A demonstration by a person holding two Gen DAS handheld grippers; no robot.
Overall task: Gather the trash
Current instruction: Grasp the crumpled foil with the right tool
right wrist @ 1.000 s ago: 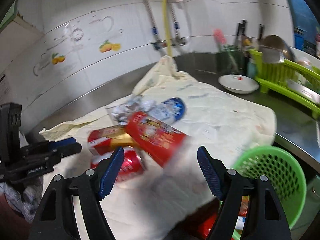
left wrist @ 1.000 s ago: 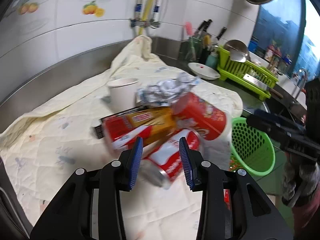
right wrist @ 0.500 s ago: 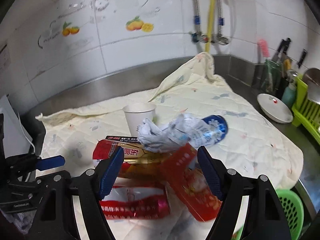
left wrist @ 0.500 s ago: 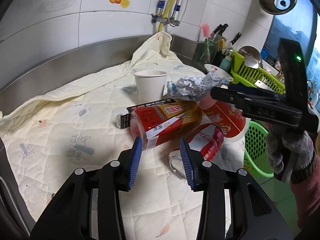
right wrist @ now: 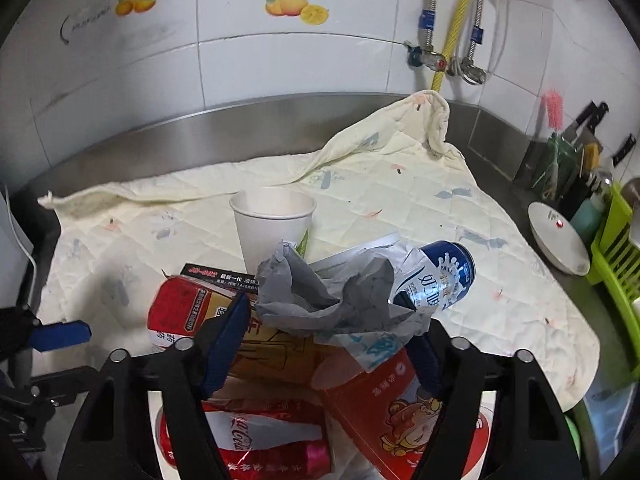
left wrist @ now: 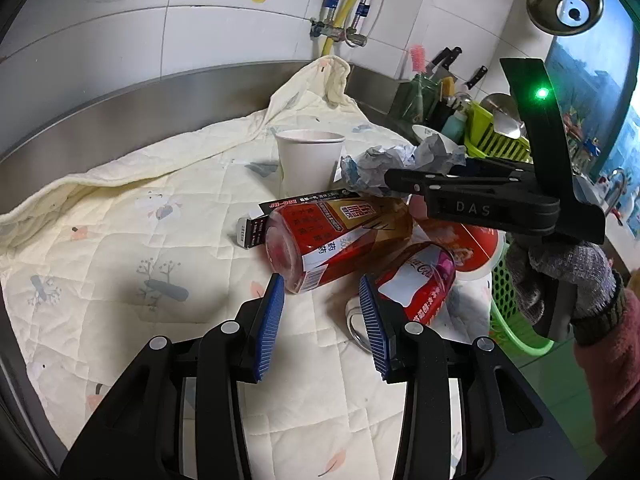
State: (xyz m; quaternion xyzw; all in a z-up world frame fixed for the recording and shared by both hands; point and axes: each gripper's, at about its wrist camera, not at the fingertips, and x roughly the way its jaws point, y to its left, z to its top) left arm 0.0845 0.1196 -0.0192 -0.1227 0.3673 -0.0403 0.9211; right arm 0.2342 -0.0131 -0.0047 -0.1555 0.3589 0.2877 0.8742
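Swinging in from the green basket [left wrist: 516, 332] at the edge, the right claw [right wrist: 328, 344] now straddles the trash pile, its jaws just closing around the crumpled wrapper [right wrist: 332, 300] without yet pinching it. Left claw [left wrist: 322, 320] hangs open, empty, before the red bottle [left wrist: 332, 244] and cola can [left wrist: 420, 284]. Best to pinch the wrapper alone, clear of the paper cup [right wrist: 272, 228]. All lies on a quilted cloth [left wrist: 120, 240] over a steel counter [right wrist: 180, 140] under tiled wall.

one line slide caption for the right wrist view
Right gripper closing around crumpled paper atop a trash pile, beside a white paper cup.
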